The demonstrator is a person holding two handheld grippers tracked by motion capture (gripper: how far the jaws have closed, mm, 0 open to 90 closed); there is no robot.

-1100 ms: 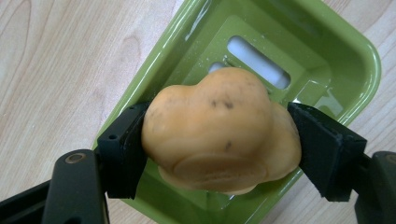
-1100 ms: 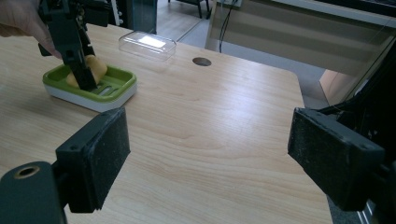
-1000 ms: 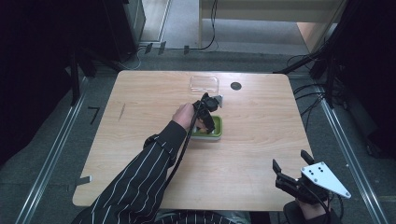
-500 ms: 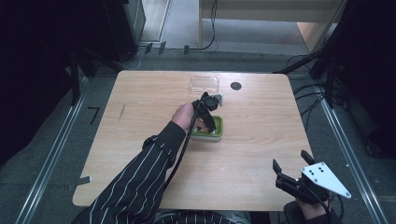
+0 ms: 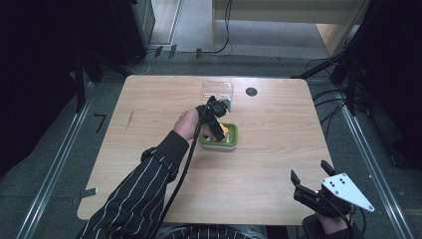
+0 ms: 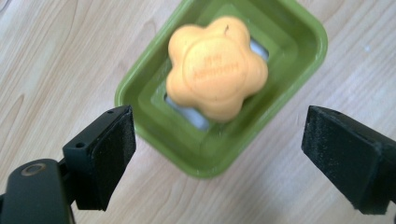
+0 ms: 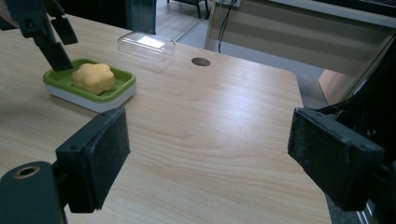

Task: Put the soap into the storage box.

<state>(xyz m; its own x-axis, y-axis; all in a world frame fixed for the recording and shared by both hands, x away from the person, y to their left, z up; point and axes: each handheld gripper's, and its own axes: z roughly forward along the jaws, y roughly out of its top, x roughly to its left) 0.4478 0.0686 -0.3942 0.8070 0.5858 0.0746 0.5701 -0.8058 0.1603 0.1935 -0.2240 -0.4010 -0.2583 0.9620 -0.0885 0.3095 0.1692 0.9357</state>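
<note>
Orange flower-shaped soap (image 6: 217,67) with embossed lettering too blurred to read, lying in the recess of a green soap dish (image 6: 140,95); the dish has a white base and sits flat on the wooden worktop (image 5: 278,149), near its middle. My left gripper (image 6: 219,154) hangs directly above the dish, its fingers (image 6: 109,154) spread wide apart on either side of the dish, touching neither the dish nor the soap. In the high view my left hand (image 5: 186,124) and striped sleeve (image 5: 134,194) reach in from the near edge. Beyond the dish, a clear plastic lid (image 7: 145,44) lies on the worktop, beside a dark round hole (image 7: 201,61). My right gripper (image 7: 210,158) is held low at the near right corner, well apart from the dish, fingers likewise spread with nothing between them.
</note>
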